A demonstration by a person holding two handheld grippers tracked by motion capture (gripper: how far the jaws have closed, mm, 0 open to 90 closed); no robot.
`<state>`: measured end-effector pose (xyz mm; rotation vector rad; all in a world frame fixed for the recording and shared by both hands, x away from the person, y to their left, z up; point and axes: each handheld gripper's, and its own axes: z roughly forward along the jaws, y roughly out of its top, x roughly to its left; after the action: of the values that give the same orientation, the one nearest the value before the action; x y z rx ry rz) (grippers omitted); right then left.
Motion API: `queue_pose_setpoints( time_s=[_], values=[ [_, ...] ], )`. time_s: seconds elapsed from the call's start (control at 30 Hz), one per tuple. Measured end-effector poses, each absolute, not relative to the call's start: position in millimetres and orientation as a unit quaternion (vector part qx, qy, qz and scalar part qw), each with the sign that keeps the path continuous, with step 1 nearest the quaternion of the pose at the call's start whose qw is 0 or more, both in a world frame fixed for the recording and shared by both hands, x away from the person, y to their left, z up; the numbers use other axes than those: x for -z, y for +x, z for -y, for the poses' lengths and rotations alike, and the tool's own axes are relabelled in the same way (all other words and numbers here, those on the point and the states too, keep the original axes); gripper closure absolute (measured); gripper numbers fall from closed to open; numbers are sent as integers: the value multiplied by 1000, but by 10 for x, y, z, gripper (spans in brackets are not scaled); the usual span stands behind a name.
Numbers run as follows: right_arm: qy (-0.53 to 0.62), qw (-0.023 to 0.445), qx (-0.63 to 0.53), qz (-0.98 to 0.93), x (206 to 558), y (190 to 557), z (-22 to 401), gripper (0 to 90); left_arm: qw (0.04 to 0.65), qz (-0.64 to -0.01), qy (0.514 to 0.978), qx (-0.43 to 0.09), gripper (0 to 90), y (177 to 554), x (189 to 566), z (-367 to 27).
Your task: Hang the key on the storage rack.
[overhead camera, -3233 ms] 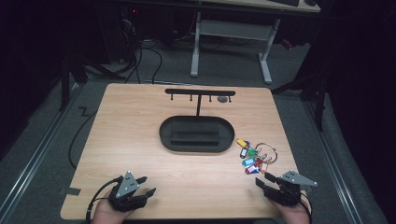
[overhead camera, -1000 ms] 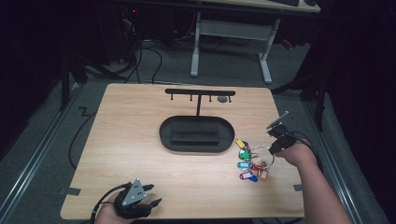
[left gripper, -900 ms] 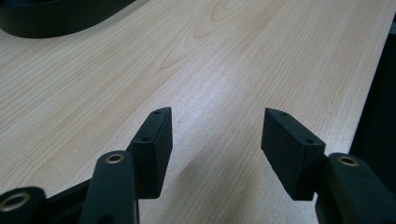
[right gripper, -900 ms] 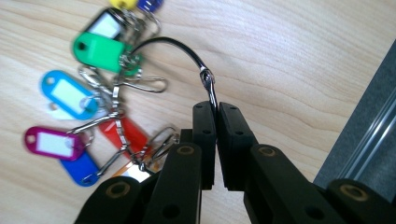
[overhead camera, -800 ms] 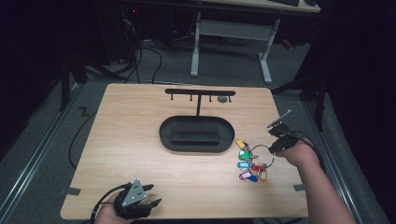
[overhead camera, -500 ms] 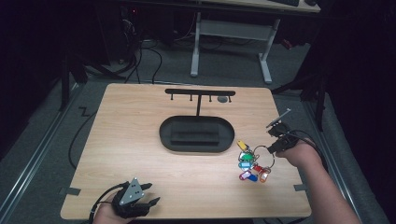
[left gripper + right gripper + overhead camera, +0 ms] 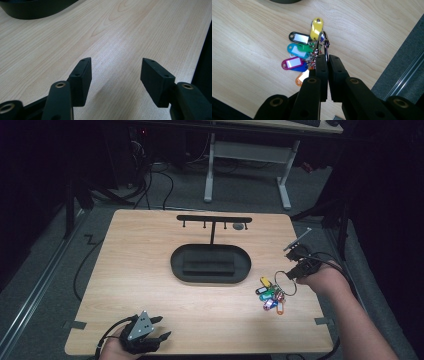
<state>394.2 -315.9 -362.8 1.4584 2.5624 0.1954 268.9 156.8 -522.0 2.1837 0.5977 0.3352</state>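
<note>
Right gripper: fingers pressed together, pinching the metal ring of a bunch of keys with coloured tags. Bunch sits at the table's right side, just beside the black tray, tags trailing onto the wood.

Left gripper: fingers spread, holding nothing, low over the near-left corner.

Judgement: lift straight, keep the pinch firm so the ring cannot slip.

Right table edge is near; open wood lies left. The hook stand rises behind the tray.

No readable text, not even on the blank white inserts of the key tags.
</note>
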Motion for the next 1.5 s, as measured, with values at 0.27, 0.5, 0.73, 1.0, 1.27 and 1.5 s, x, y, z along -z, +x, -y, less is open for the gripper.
queue_pose_setpoints(
  time_s=[0.27,0.5,0.73,1.0,1.27,1.5],
  values=[
    [483,95,-71,-867,3445,3938,3097,877,416,-243,864,-145,431,2693,5215,-1584],
    [481,95,-74,-868,3306,3940,3046,877,418,-257,859,-148,432,2718,5219,-1637],
    [475,107,-77,-870,3072,3926,2991,877,421,-261,856,-148,432,2725,5219,-1656],
    [472,114,-76,-871,2932,3942,2925,878,424,-268,852,-151,432,2735,5214,-1681],
    [462,114,-76,-876,2888,3981,2831,878,421,-277,850,-153,432,2750,5239,-1707],
    [460,115,-78,-877,2853,4049,2782,878,416,-280,850,-160,433,2761,5245,-1723]
  ],
)
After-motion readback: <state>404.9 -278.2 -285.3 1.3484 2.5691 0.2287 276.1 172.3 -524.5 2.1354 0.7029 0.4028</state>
